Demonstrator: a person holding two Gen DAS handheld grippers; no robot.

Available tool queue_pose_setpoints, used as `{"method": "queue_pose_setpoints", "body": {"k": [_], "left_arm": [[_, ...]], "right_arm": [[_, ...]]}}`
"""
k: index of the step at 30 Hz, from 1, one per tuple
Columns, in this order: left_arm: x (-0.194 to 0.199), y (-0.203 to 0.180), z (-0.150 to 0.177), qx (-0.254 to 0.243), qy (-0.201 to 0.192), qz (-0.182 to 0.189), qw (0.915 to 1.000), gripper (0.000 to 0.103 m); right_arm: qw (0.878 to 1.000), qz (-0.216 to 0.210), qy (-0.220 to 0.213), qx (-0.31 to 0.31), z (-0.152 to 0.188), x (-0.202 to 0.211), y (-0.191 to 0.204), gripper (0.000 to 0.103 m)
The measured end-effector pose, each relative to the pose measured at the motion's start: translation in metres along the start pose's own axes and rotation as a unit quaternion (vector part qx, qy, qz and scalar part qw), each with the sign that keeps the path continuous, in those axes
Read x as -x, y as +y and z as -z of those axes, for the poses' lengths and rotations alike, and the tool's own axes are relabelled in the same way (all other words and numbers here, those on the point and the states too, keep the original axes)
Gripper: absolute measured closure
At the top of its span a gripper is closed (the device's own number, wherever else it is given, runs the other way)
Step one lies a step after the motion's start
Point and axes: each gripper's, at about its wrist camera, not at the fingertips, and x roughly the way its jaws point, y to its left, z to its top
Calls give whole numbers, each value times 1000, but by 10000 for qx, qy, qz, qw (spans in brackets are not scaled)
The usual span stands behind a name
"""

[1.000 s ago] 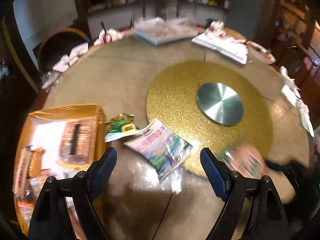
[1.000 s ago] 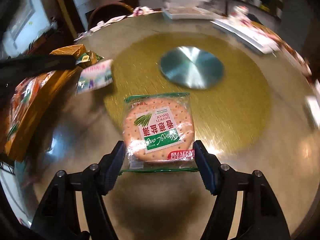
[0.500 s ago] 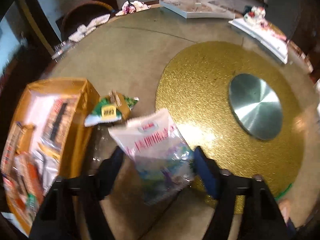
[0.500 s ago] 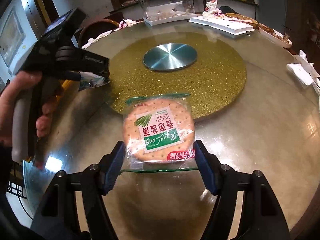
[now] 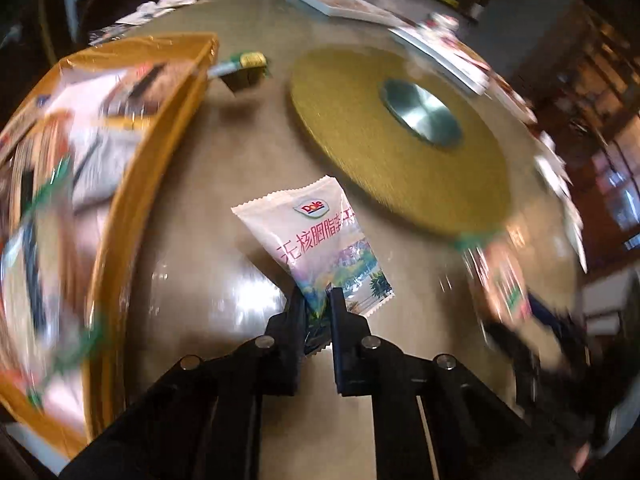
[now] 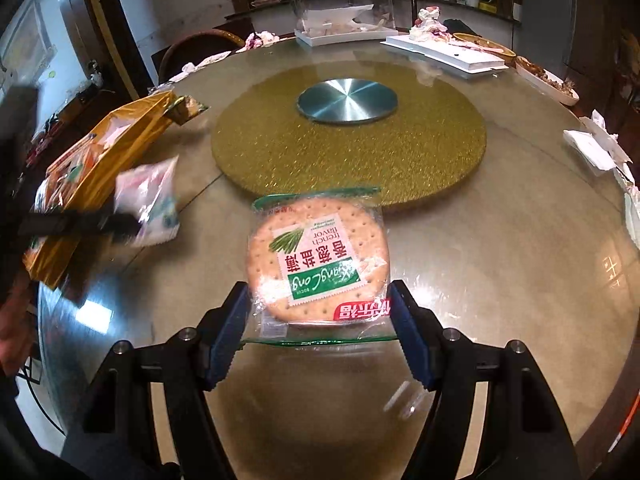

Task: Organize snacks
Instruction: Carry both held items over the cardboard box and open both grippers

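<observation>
Left wrist view, left to right: orange box (image 5: 132, 184) fills the left edge of frame, open top, already holding a jumble of packets, so it reads as the collection bin for the snacks. A small green packet (image 5: 240, 70) lies on the tabletop (image 5: 224, 184) just beside the box's far corner, upper left of frame, not yet in. Centre of frame: left gripper (image 5: 318, 304) has just been closing and is now clamped on the bottom corner of the white fruit packet (image 5: 320, 240); a thin edge pinch, jaws nearly together, because the packet is flat and floppy and a corner is the only grabbable part. Packet sticks up and away from the fingers, apparently off the tabletop; box is near on its left, so my guess is the next move swings it that way. Gold turntable (image 5: 400, 152) sits upper right, nothing on it. Right wrist view: same box (image 6: 104, 148) at left, blurred white packet in front of it. Centre bottom: right gripper (image 6: 320, 320) jaws stand wide, pads on either side of the round cracker pack (image 6: 320, 256), touching its wrapper edges; wide span because the pack is broad. Looks held, likely queued for the box; firmness of that grip I can't confirm.
</observation>
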Motion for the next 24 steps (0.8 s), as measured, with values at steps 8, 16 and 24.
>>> {"method": "queue_pose_setpoints", "body": {"k": [8,16,24], "left_arm": [[27,2,23,-106,-328,33,9994,51],[4,4,7,290,-312,-332,9985,64],[21,24,27,380,-518,501,9967,90]], "right_arm": [[9992,-358,123,-122,-4,-4,6,14],[9996,224,134,100,-16,-17,23,25],[9998,-82,-107,-158,-1,-2,23,26]]}}
